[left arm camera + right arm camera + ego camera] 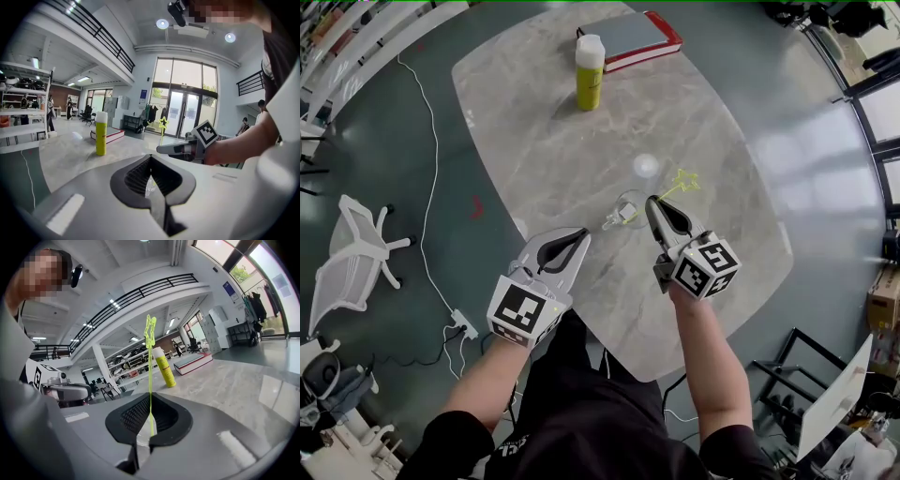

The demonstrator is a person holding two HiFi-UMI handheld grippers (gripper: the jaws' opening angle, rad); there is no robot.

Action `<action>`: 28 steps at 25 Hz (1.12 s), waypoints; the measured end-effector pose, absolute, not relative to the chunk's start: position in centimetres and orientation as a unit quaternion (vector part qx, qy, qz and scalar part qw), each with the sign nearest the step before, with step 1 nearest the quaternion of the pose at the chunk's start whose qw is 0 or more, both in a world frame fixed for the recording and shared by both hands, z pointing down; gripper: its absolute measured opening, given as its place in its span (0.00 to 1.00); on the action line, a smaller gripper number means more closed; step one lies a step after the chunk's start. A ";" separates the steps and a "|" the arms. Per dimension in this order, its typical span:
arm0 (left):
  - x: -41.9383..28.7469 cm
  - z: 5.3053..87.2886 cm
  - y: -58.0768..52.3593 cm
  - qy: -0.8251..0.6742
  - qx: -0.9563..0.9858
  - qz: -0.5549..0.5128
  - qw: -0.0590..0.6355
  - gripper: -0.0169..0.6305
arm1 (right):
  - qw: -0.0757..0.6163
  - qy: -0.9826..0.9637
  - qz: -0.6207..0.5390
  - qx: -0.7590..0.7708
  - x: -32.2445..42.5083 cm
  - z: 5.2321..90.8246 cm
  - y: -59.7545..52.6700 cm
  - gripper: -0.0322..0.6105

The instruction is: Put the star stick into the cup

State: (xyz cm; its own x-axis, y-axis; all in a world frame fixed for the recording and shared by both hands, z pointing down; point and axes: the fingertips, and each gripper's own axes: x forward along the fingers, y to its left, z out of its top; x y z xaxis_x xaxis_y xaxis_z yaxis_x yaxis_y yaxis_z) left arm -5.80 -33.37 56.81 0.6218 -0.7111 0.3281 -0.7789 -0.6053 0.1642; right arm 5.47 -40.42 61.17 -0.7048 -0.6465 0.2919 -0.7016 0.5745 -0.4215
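The star stick [682, 182] is a thin yellow-green rod with a star on its end. My right gripper [652, 200] is shut on its lower part, and the star leans up and away to the right. In the right gripper view the stick [150, 357] rises straight out of the closed pads [164, 423]. A clear cup [630, 204] stands on the marble table [534, 141], just left of the right gripper's tip. My left gripper [581, 233] is shut and points at the cup from the lower left, a short gap away. The left gripper view shows the right gripper [161, 149] with the star [163, 123] above it.
A yellow bottle with a white cap [590, 72] and a red-edged book [630, 37] sit at the table's far end. On the floor to the left are a white chair [356, 253] and a cable that runs to a power strip [461, 325].
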 end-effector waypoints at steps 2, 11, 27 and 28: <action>-5.7 56.9 -33.2 -0.418 0.889 0.114 0.147 0.03 | 0.060 -0.883 0.264 0.385 5.6 61.7 -40.4 0.08; -6.7 56.6 -31.8 -0.423 0.886 0.116 0.152 0.03 | 0.094 -0.867 0.274 0.404 5.7 63.4 -40.7 0.09; -9.3 54.5 -29.9 -0.429 0.884 0.112 0.149 0.03 | 0.149 -0.829 0.285 0.458 7.0 65.7 -41.3 0.31; -9.4 54.6 -29.9 -0.429 0.884 0.112 0.151 0.03 | 0.148 -0.826 0.288 0.460 7.0 65.8 -41.3 0.33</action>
